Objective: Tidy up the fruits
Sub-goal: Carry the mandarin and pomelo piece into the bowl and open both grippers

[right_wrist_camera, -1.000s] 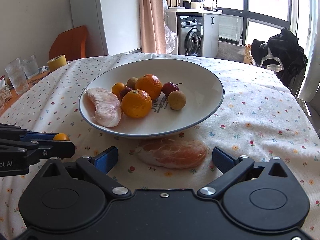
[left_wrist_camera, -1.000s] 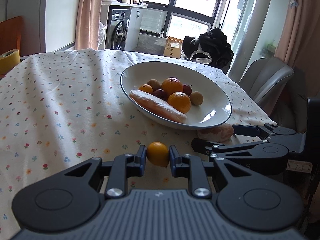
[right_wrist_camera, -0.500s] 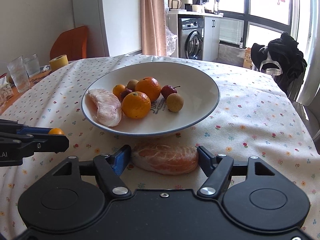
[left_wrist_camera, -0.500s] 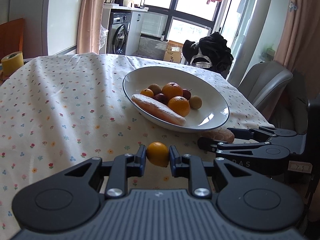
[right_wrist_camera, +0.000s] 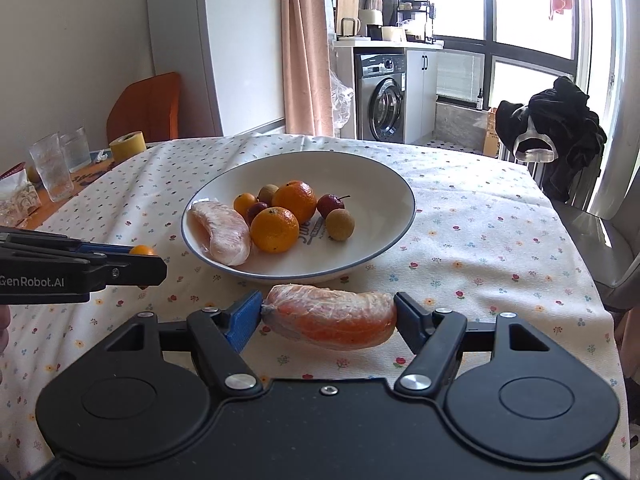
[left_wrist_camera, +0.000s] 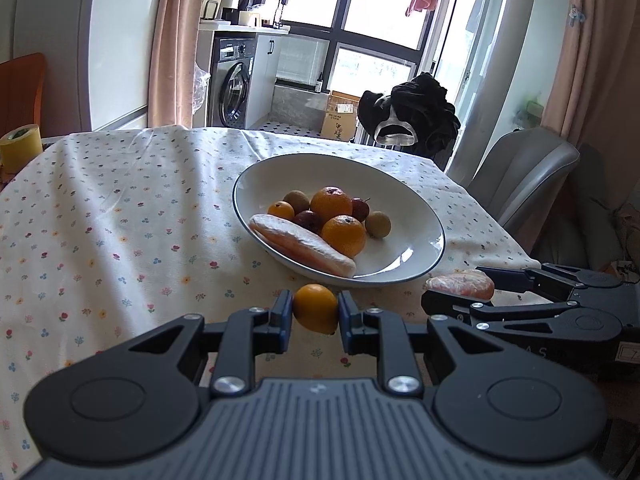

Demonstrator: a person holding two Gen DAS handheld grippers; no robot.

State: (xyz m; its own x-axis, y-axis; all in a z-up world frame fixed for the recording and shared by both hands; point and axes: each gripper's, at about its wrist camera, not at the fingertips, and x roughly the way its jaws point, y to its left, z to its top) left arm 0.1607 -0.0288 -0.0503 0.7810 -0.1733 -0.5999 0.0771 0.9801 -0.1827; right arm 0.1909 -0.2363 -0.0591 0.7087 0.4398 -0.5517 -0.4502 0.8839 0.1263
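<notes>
Orange pomelo segment (right_wrist_camera: 330, 316) lying crosswise, pinched end-to-end in right jaws; left jaws clamping small kumquat (left_wrist_camera: 315, 308)

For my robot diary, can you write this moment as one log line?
left gripper: shut on kumquat | right gripper: shut on pomelo wedge | both near bowl | next: probably bowl

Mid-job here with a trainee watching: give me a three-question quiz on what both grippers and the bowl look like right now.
1. True or false: the left gripper is shut on a small orange.
2. What does the right gripper hold? A) peeled pomelo segment B) a glass C) tape roll
3. Fill in: a second pomelo segment already lies in the white ____.

Key: 1 true; 2 A; 3 bowl.
</notes>
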